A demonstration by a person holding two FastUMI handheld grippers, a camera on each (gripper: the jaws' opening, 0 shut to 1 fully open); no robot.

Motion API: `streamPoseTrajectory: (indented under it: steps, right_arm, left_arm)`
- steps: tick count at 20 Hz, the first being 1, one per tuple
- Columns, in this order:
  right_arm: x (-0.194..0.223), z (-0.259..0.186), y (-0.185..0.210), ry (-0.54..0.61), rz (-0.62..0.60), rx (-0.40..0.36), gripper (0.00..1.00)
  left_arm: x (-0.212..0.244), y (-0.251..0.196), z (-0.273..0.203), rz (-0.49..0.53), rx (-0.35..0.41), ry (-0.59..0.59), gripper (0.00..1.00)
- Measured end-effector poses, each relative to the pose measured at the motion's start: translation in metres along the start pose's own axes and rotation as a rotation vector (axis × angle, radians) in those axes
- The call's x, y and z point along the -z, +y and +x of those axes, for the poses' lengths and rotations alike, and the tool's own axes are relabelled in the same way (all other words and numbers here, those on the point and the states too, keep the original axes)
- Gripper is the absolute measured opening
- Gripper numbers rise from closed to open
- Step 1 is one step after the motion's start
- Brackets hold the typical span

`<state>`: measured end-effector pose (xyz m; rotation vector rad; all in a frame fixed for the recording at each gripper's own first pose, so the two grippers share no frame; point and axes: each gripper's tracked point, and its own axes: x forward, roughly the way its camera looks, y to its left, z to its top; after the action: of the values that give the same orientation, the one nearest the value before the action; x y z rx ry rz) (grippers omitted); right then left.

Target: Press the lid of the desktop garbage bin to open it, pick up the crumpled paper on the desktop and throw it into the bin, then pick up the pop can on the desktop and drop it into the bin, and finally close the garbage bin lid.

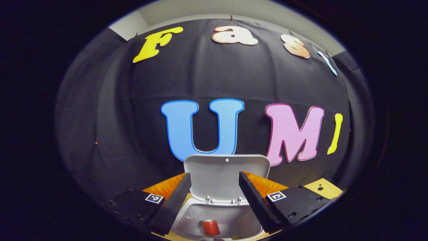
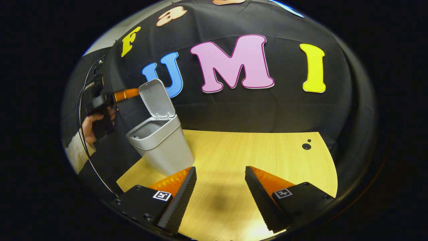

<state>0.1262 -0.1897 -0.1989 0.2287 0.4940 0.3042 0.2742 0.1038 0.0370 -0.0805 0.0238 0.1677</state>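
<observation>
In the left gripper view, the grey bin point(image 1: 187, 221) is right below me, its lid point(image 1: 226, 174) standing upright on its hinge. A red pop can point(image 1: 210, 228) lies inside the bin. My left gripper point(image 1: 214, 174) hovers open above the bin's mouth, holding nothing. In the right gripper view, the bin point(image 2: 165, 150) stands at the table's left with its lid point(image 2: 156, 98) raised. A hand point(image 2: 87, 129) holds the left gripper point(image 2: 132, 93) beside the lid. My right gripper point(image 2: 220, 169) hangs open and empty over the wooden table point(image 2: 254, 150). I cannot make out crumpled paper.
The light wooden table has two small dark holes point(image 2: 306, 146) near its far right corner. Black cloth walls the booth behind the bin. A cable point(image 2: 82, 134) trails down from the left gripper at the table's left edge.
</observation>
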Motion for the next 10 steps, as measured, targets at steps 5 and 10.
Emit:
streamPoseTrajectory:
  steps: [5,10]
  right_arm:
    - [0.006,0.011,0.002,0.01,0.024,-0.018,0.94]
    - [0.01,0.015,0.007,0.022,0.047,-0.029,0.94]
  left_arm:
    - [-0.04,-0.008,0.041,0.02,0.052,-0.029,0.94]
    - [-0.021,-0.015,0.073,0.085,0.06,0.013,0.93]
